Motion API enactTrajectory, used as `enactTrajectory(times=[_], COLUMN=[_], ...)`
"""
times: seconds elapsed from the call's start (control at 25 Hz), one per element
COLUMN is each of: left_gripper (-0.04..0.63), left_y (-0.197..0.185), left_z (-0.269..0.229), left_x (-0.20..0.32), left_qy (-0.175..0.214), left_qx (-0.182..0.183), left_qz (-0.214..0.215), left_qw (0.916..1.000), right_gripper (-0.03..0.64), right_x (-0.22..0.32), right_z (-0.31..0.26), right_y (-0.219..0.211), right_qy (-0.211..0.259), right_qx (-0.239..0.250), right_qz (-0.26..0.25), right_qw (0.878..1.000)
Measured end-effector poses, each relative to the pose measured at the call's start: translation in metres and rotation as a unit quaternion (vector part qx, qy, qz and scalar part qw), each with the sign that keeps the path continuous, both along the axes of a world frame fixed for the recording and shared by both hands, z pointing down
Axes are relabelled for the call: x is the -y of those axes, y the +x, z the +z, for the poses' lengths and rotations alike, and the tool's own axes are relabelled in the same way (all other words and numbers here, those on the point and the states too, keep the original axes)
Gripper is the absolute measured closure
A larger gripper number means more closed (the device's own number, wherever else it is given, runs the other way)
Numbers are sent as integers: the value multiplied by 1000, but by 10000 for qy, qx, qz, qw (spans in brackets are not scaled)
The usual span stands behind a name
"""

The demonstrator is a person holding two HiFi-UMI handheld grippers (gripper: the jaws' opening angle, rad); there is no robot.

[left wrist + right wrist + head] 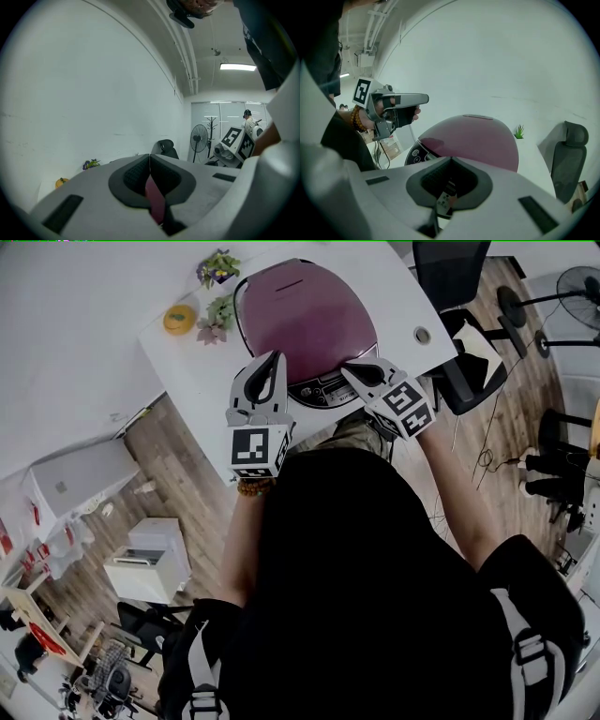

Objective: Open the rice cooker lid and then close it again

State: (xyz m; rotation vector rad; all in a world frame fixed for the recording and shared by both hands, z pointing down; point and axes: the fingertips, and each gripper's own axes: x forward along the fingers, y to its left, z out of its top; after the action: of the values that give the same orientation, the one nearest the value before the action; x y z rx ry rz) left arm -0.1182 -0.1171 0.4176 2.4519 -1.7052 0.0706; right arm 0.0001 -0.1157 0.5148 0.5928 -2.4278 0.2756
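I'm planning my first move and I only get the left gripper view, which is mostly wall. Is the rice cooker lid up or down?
Observer: Down. The rice cooker has its purple lid shut.
Operator: And the other hand?
Observer: The right tongs, shut and empty, point at the cooker's front button panel.
Operator: And mine?
Observer: The left tongs are at the cooker's front left edge. I can't tell whether they touch it.

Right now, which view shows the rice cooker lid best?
The head view: nearly the whole lid from above, shut. The right gripper view shows it side-on, its front cut off by the right tool. The left gripper view catches only a purple sliver.
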Motion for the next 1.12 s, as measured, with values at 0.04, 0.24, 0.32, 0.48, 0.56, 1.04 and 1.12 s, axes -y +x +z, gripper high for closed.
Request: enactTrajectory(times=[0.04, 0.24, 0.32, 0.48, 0.56, 1.04, 1.12], left_gripper=[574, 574, 574, 572, 574, 574, 574], left_y=[0, -3, -4, -3, -3, -21, -20], left_z=[0, 0, -1, -1, -1, -39, -37], left_x=[0, -2, -1, -1, -2, -3, -6], left_qy=[1, -4, -6, 5, 8, 798, 808], left_qx=[-1, -4, -6, -8, -10, -383, -332], left_qz=[0, -19, -20, -4, -10, -295, -303], left_qw=[10000, 10000, 10000, 10000, 10000, 9956, 9957], right_gripper=[589, 589, 589, 589, 589, 588, 588], right_x=[0, 0, 1, 1, 1, 1, -1], right_z=[0, -4, -4, -5, -7, -6, -5], right_y=[0, 0, 0, 0, 0, 2, 3], right_qy=[1, 156, 221, 320, 509, 825, 790], right_qx=[38, 229, 227, 253, 265, 249, 221], right_qz=[45, 285, 340, 417, 463, 666, 669], right_qw=[10000, 9992, 9989, 9983, 9973, 9941, 9944])
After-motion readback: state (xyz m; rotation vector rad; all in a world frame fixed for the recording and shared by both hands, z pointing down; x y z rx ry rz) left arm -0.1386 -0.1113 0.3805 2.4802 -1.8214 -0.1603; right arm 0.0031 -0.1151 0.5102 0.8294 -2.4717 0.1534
